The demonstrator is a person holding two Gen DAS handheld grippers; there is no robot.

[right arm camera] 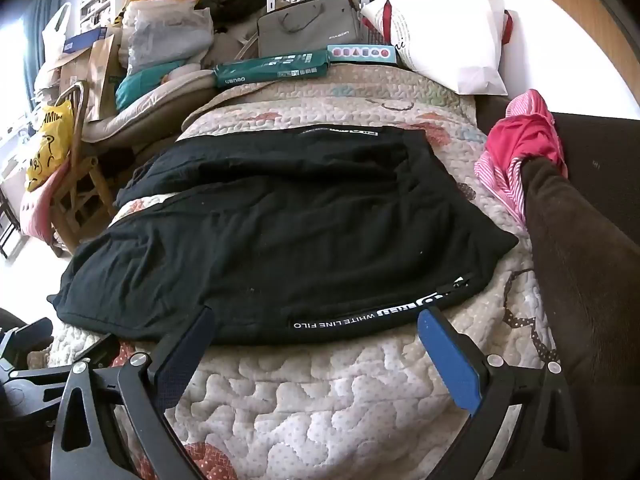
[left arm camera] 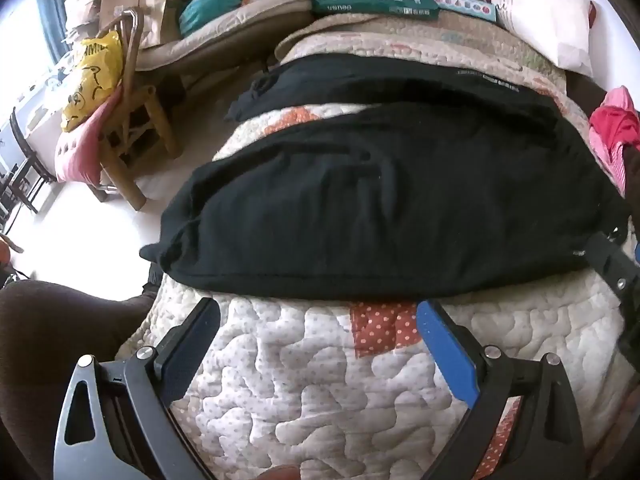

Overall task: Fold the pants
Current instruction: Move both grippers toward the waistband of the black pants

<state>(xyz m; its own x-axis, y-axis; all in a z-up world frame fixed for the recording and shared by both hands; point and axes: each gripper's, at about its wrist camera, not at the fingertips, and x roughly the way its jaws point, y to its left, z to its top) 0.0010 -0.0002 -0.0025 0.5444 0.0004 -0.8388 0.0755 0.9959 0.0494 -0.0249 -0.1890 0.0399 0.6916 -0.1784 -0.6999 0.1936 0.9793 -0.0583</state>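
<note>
From the left wrist, our left gripper (left arm camera: pixel 318 312) is spread wide and empty, the black pants (left arm camera: pixel 392 208) just ahead of its tips on the quilt (left arm camera: pixel 320 392); closing low, we risk pinching quilt along with the hem. From the right wrist, our right gripper (right arm camera: pixel 316 322) is equally wide and empty, tips at the printed edge, where we probably catch only one layer.

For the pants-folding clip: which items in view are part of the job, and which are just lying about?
Part of the job:
black pants, spread on the quilt
left gripper, jaws open, empty
right gripper, jaws open, empty

Lying about:
pink garment
white pillow
green box
grey bag
yellow bag
wooden chair
</note>
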